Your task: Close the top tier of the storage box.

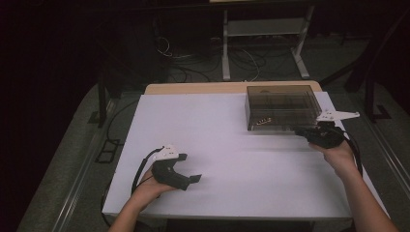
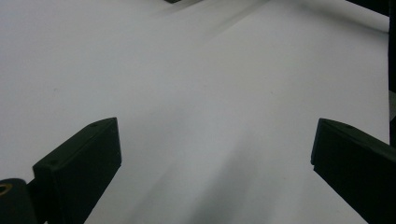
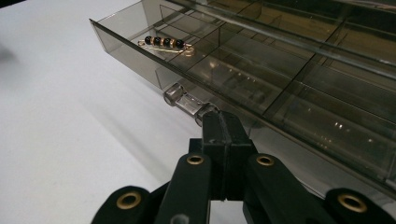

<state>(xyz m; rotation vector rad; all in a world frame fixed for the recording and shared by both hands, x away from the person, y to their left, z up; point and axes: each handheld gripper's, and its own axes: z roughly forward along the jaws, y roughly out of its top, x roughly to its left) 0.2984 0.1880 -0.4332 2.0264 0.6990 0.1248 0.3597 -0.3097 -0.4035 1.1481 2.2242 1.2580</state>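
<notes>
Overhead, white table (image 1: 232,159) amid a dark room, cables (image 1: 193,67) on floor.

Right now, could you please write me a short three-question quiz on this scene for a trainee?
1. True or false: the left gripper is open over the white table.
2. What is the right gripper shut on? A) the beaded pin B) the clear drawer handle C) a cable
3. Where does the beaded pin lie?

Key
1. True; its jaws stand wide apart with nothing between them.
2. B; the drawer handle on the smoky plastic drawer.
3. In a corner compartment of the drawer, near its front wall.
</notes>
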